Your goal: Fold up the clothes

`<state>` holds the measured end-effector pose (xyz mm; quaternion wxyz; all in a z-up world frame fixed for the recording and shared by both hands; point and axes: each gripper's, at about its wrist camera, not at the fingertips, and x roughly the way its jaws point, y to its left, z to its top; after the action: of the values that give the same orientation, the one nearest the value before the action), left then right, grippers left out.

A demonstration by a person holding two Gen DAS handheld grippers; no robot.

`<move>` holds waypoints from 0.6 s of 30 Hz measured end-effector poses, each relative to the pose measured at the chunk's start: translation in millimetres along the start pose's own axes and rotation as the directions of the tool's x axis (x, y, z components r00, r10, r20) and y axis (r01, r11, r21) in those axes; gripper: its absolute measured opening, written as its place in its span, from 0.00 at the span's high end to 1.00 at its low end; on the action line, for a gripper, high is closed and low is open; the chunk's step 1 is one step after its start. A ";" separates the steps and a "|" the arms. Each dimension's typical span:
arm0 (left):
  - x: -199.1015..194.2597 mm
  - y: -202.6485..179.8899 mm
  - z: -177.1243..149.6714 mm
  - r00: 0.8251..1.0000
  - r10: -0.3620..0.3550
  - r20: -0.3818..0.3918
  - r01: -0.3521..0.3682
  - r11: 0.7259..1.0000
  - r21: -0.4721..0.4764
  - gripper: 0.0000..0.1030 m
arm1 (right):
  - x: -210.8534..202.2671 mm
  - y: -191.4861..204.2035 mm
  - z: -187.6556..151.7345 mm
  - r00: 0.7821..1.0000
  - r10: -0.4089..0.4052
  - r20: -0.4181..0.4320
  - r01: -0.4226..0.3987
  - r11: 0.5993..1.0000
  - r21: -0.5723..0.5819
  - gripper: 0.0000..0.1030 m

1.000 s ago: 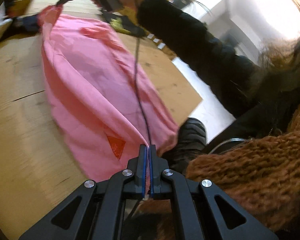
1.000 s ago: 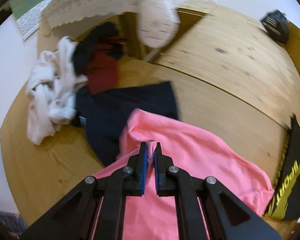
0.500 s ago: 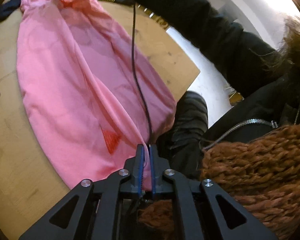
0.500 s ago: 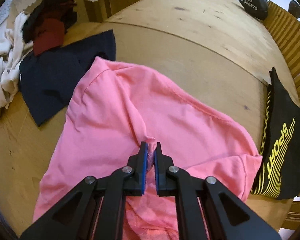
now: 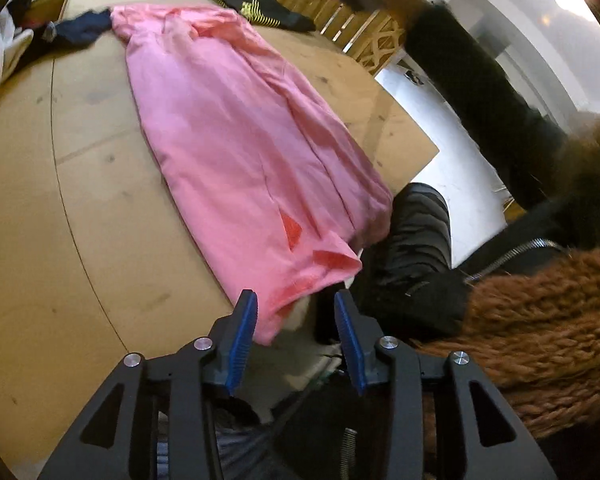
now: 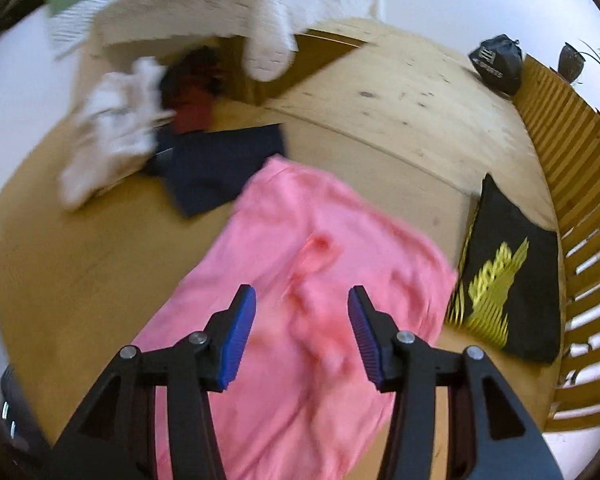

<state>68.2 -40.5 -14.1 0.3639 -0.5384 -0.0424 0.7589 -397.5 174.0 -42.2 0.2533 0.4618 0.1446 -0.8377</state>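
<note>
Left wrist view: the left gripper [image 5: 296,308] is spreading, pinching nothing; the long pink cotton garment [image 5: 236,152] lies ahead on the wooden table [image 5: 60,200], its near corner overhanging the edge, which could drag it off.

Right wrist view: the right gripper [image 6: 302,306] is opening above the garment's bunched end [image 6: 312,272]; wrinkles there may spoil the next fold.

The table [image 5: 80,200] is showing matt, scuffed wood. The shirt [image 5: 228,128] is lying as soft pink cloth. The scarf [image 5: 548,320] is looking coarse and knitted. The pads [image 6: 240,336] are showing ribbed blue on matt black plastic.
</note>
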 end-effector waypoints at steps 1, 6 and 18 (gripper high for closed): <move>3.1 -0.6 1.0 1.000 0.000 -0.001 0.000 1.000 0.025 0.63 | -8.7 10.6 -19.2 0.999 0.053 -0.006 -0.053 0.999 -0.003 0.54; 24.8 -6.8 2.5 0.999 -0.033 -0.029 0.036 0.993 0.111 0.63 | -28.1 80.0 -119.7 0.955 0.286 -0.078 -0.290 0.956 -0.037 0.54; 63.2 -41.2 -14.0 0.979 0.140 -0.151 -0.096 0.958 0.270 0.62 | 11.6 207.5 -211.0 0.932 0.220 -0.289 -0.301 0.912 -0.277 0.63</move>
<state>91.2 22.9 -50.8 0.3879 -0.5493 0.1214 0.7301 -139.1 98.9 -166.0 0.4138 0.5326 0.2448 -0.6966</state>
